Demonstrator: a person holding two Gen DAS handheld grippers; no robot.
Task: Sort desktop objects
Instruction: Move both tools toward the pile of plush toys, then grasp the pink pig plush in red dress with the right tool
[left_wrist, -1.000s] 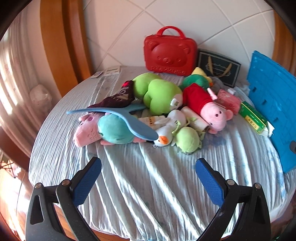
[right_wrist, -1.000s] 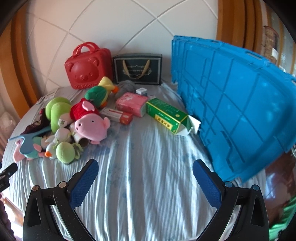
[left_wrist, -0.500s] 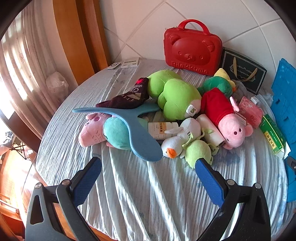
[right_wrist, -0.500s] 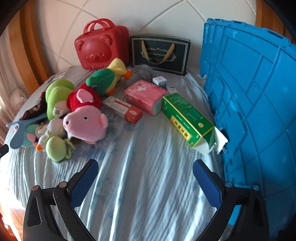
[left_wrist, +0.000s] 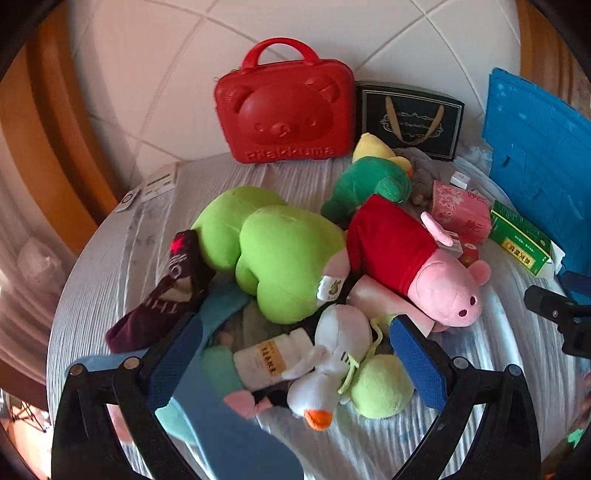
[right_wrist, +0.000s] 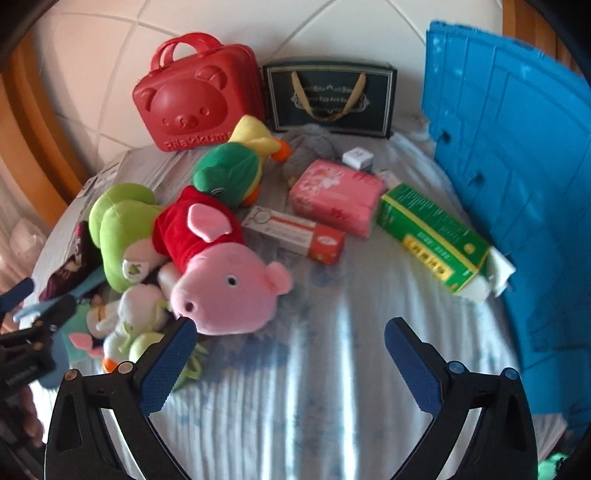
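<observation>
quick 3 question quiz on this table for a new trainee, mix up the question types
1. True or false: the left gripper is shut on the white duck.
2. Multiple choice: what lies between the pink pack and the blue crate? A) red case B) green box C) black bag
3. Fill in: the pink pig wears a ____ shirt.

Key:
1. False. Its fingers stand wide apart around the toys and grip nothing.
2. B, the green box.
3. Red.
</observation>
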